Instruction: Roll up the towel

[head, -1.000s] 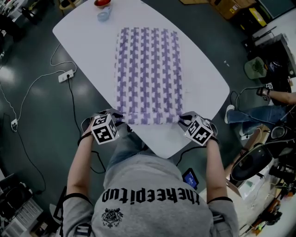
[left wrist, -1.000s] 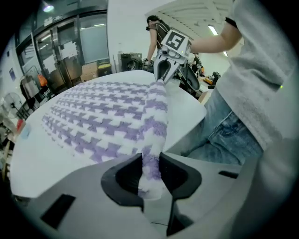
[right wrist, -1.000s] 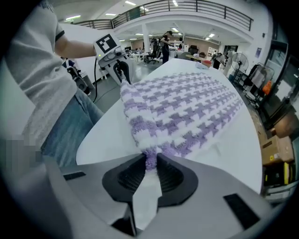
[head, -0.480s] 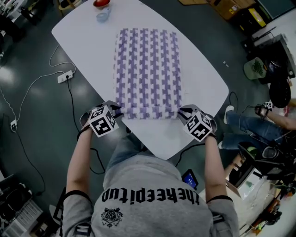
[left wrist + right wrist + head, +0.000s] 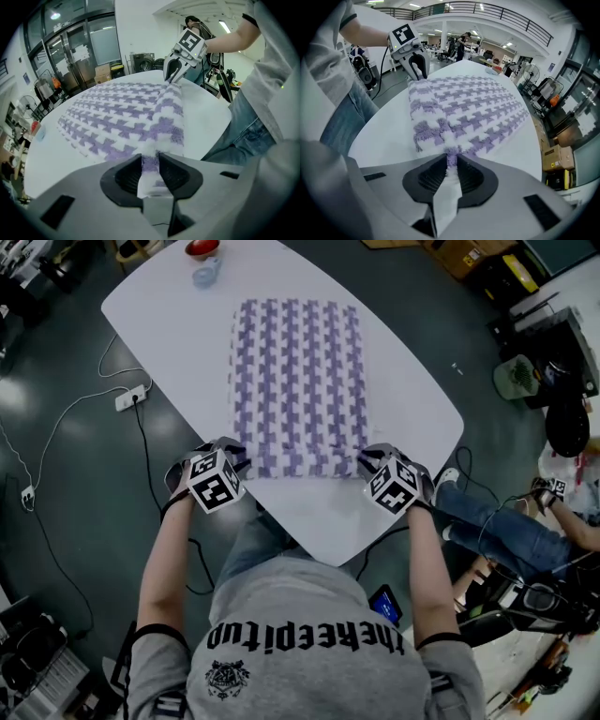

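Observation:
A purple-and-white houndstooth towel (image 5: 298,371) lies flat lengthwise on the white oval table (image 5: 412,399). Its near end is turned over into a low roll (image 5: 300,465). My left gripper (image 5: 238,461) holds the roll's left end, and in the left gripper view (image 5: 150,160) the cloth fills the gap between the pads while the jaws are opening slightly. My right gripper (image 5: 367,463) is shut on the roll's right end, with towel pinched between its pads (image 5: 451,161). Each gripper view shows the other gripper at the far end of the roll: the right one (image 5: 172,75), the left one (image 5: 417,70).
A red bowl (image 5: 204,247) and a pale blue object (image 5: 208,274) sit at the table's far left end. A power strip (image 5: 129,397) and cables lie on the floor to the left. A seated person's legs (image 5: 502,531) are close to the table's right.
Both grippers have moved away from me along the table with the towel's near end, so the roll lies farther up the table and the flat part is shorter.

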